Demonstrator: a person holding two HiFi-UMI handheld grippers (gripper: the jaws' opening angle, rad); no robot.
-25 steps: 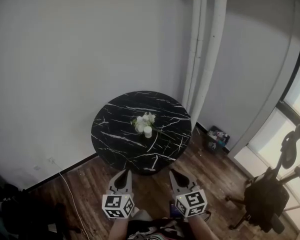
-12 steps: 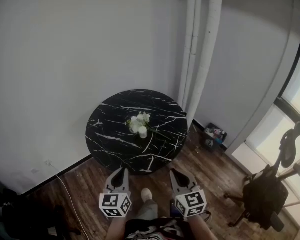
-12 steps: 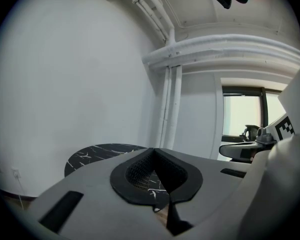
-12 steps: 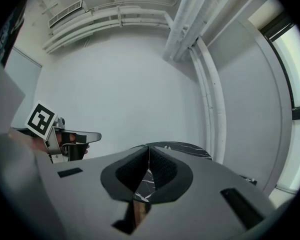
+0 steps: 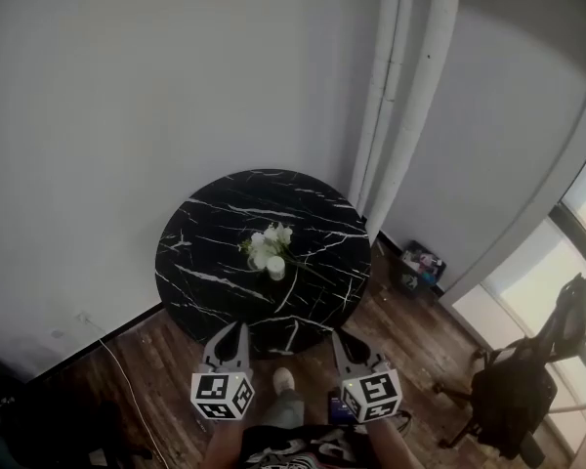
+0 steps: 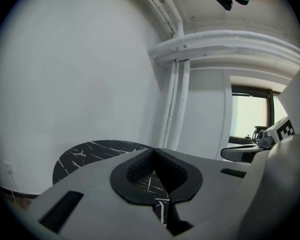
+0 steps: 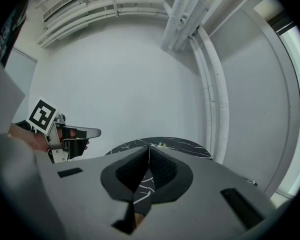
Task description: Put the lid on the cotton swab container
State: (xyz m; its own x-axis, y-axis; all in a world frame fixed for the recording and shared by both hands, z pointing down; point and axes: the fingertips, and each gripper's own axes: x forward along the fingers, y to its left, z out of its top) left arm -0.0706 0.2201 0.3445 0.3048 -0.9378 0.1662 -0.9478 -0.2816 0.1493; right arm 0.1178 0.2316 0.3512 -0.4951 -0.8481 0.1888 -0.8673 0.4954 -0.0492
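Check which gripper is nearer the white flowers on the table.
Left, slightly. The left gripper hangs nearly straight before the white flowers, short of the table; the right gripper sits further right.

Round black marble table [image 5: 207, 254], white flowers [image 5: 267, 246], wooden floor [image 5: 420, 332]

No text, label, brand or number can be read anywhere.

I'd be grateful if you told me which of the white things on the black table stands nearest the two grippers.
The small white cylinder: it is smooth and plain, and the white flowers sit just behind it, farther away.
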